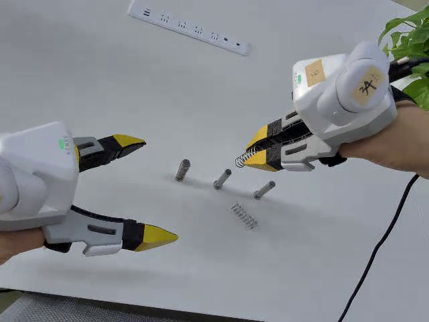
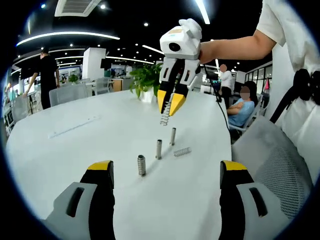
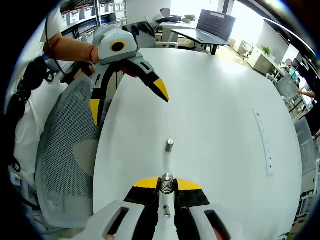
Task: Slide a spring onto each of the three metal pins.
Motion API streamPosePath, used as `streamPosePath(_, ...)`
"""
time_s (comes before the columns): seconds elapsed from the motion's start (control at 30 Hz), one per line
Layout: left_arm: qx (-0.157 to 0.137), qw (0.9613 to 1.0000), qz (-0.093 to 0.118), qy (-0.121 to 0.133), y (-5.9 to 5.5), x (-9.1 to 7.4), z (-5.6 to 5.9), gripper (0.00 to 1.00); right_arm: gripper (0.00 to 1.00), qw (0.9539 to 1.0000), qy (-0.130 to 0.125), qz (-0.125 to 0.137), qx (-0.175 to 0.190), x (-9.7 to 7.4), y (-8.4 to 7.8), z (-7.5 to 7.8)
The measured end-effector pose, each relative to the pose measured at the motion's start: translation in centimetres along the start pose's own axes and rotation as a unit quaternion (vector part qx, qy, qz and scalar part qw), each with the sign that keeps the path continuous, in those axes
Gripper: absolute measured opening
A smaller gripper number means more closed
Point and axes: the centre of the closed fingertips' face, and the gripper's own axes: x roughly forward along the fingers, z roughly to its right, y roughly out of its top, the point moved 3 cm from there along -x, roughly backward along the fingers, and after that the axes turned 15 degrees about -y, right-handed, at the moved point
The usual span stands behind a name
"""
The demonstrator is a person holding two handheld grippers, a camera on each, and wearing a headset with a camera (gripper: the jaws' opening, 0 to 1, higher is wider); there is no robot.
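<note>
Three metal pins (image 1: pixel 222 178) stand upright in a short row in the middle of the white table (image 1: pixel 80 87), well clear of every edge. One end pin (image 1: pixel 182 169), the one nearest the left hand-held gripper (image 1: pixel 154 189), already wears a spring. The middle pin (image 2: pixel 158 149) and the far end pin (image 1: pixel 264 190) are bare.

The right hand-held gripper (image 1: pixel 257 152) is clenched on the held spring (image 1: pixel 242 159). Its long axis continues the line of the jaws, and its free end projects beyond the yellow tips. That free end hangs just above and slightly beyond the middle pin. In the right gripper view a bare pin stands straight ahead of the coil.

Judged from this, the coming move is a short descent along the pin's vertical axis, once the tilted spring is brought upright.

The left hand-held gripper is released, jaws wide, apart from the row toward the near edge. A loose spring (image 1: pixel 244 215) lies flat just beside the bare pins, on their near-edge side. A power strip (image 1: pixel 188 27) lies well apart, toward the far edge.
</note>
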Motion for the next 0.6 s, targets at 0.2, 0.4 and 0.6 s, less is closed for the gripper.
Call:
streamPosePath(0.2,-0.006,1.0,0.005,-0.004,-0.3,0.1,0.0,0.92,0.06,0.9999,0.009,-0.012,0.001,1.5,-0.4,-0.3)
streamPosePath(0.4,-0.008,0.9999,0.009,-0.001,-0.4,0.0,-0.3,0.93,0.06,0.9997,0.016,-0.018,0.003,2.1,-0.2,-0.6)
streamPosePath(0.6,-0.009,0.9999,0.013,0.0,-0.3,-0.1,-0.4,0.93,0.06,0.9993,0.021,-0.031,-0.007,2.4,-0.5,-0.9)
